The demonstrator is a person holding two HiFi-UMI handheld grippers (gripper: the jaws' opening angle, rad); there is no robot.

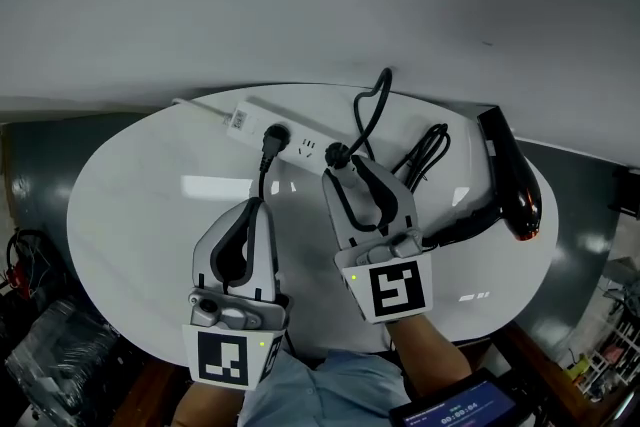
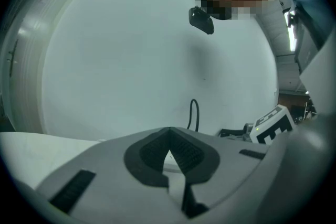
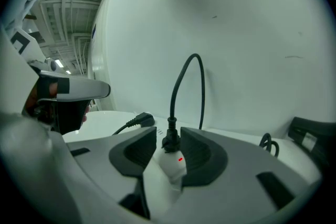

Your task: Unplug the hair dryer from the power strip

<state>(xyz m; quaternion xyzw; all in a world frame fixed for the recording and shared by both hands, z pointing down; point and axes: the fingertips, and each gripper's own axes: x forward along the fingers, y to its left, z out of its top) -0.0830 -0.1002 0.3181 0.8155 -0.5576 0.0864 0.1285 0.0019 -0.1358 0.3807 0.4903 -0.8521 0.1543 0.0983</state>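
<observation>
Straddling the black plug [image 1: 337, 154] in the power strip [image 1: 250, 120], my right tongs [image 1: 343, 166] stand apart, not gripping; left tongs [image 1: 258, 207], eight o'clock, closed, empty.

Left table [image 1: 140, 205] half free; power strip [image 1: 300, 147], coiled cord [image 1: 428, 153] crowd far rim; hair dryer [image 1: 508, 177] blocks right side.

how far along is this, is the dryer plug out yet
Nothing finished yet: the plug sits in the power strip. In hand: the right gripper has its jaws open on either side of that plug, not pressing it. Left to do: clamp and pull it out. The left gripper is shut on nothing.
</observation>
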